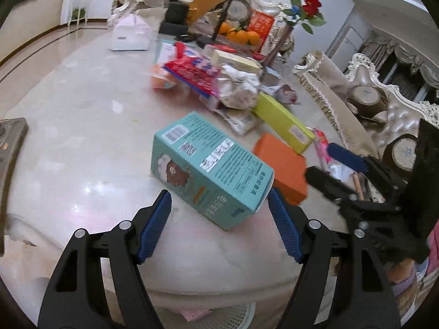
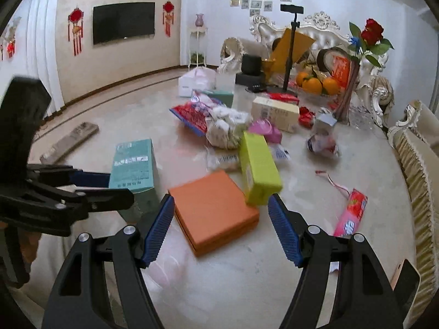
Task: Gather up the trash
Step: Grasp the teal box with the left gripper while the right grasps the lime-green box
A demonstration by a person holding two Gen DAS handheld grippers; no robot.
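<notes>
Marble surface [image 1: 82, 142] littered with trash. Left gripper [image 1: 219, 219] low over near edge, jaws apart, nothing clamped; teal carton [image 1: 211, 164] lying on its side just ahead, near end between the blue pads [image 1: 155, 227], pads not pressing. Right gripper [image 2: 221, 229] also with jaws apart, empty, hovering at orange flat box [image 2: 214, 213], whose near part sits between the pads without contact. Lime-green box [image 2: 258, 164] just behind orange box, end overlapping its far corner. Teal carton left of orange box in right view, partly behind left gripper. Pile farther back, mid-surface: red-and-blue wrapper [image 2: 192, 118], crumpled white bag [image 2: 227, 128], cream box [image 2: 274, 112], crushed small carton [image 2: 323, 137]. Pink-red wrapper [image 2: 352, 212] alone at right near edge. Grey remote [image 2: 71, 142] at far left. Oranges [image 2: 315, 82], rose in vase [image 2: 367, 44] and white bag [image 2: 197, 81] at far end. White basket [image 1: 233, 315] partly visible below surface edge in left view.
</notes>
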